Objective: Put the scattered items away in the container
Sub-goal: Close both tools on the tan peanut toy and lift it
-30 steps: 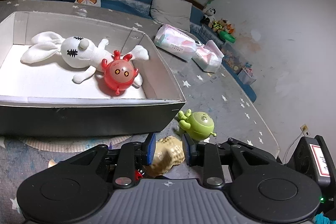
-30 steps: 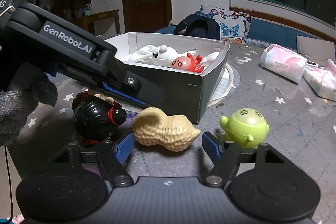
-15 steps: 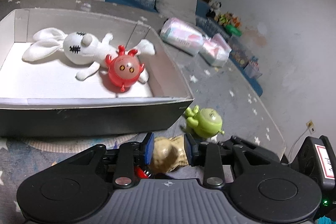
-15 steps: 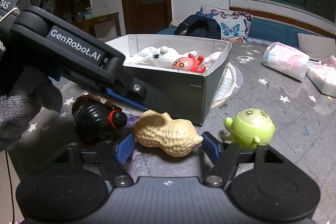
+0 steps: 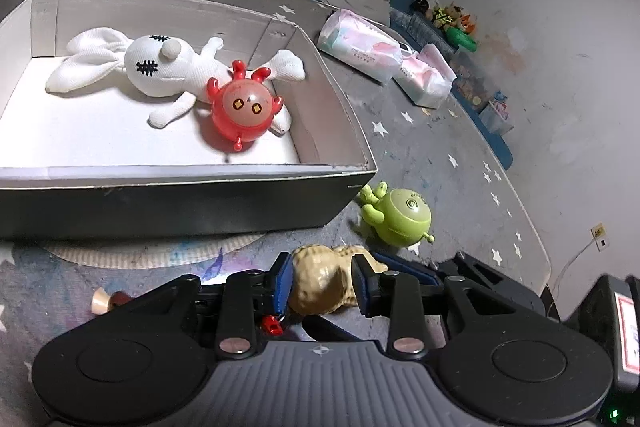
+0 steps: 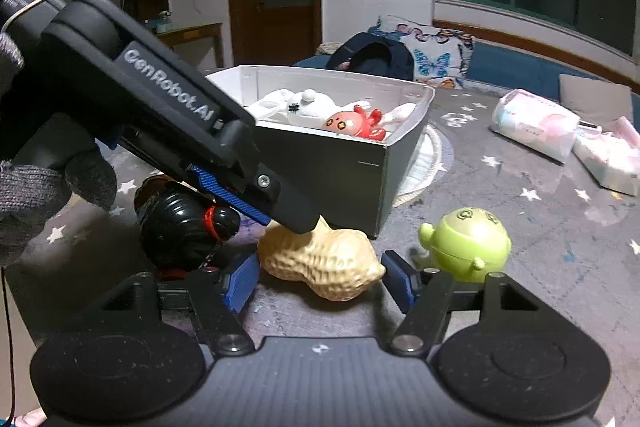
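Left fingers pinch the peanut toy just in front of the box

The left gripper (image 5: 322, 283) grips the peanut toy (image 5: 320, 283) at its waist; hard, ridged, probably light. The right gripper (image 6: 318, 281) stands open around it. Beyond, the box (image 5: 180, 195) holds two toys.

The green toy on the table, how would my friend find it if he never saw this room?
Find the big grey box holding a white bunny. Just outside its near corner, on the starry tablecloth, sits the green toy. It is round and lime green, unlike the tan peanut and black toy beside it.
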Tool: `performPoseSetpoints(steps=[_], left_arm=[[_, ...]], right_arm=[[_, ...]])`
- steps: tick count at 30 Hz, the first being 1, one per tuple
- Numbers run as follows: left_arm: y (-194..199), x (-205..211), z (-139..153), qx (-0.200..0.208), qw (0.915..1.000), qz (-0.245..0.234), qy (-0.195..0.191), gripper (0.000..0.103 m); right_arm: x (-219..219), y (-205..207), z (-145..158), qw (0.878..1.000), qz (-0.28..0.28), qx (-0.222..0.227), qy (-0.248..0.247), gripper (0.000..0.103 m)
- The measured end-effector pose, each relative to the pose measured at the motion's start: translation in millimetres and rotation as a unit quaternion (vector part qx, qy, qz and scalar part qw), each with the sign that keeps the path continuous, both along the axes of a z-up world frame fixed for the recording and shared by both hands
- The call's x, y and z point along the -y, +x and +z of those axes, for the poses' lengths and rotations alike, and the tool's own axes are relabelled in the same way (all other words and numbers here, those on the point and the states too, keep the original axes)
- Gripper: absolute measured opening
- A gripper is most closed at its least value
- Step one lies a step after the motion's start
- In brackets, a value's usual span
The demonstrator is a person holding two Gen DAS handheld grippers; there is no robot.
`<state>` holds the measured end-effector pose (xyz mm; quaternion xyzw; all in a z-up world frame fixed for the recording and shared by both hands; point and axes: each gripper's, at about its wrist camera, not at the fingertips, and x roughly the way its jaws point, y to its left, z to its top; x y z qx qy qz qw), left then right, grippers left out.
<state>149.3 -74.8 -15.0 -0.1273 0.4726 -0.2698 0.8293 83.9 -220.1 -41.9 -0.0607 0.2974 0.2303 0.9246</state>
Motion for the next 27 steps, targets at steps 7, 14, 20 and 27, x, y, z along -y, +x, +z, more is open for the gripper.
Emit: performPoseSetpoints(steps=[7,14,20,27], left_arm=[[0,12,-2,-0.004,0.9999,-0.009,0.007,0.035],[1,17,-4,0.0,0.9997,-0.014,0.02,0.035],[0,18,-3,0.003,0.9996,-0.019,0.022,0.035],[0,18,-3,0.0,0.9995,-0.021,0.025,0.036]], right_arm=[[8,-6,-3,0.999,-0.037,-0.012,0.009,0.058],[10,-16,4,1.0,-0.016,-0.001,-0.002,0.058],[12,-10,11,1.0,0.0,0.009,-0.025,0.058],[-1,-7,5,0.997,0.048,0.011,-0.066,0.053]])
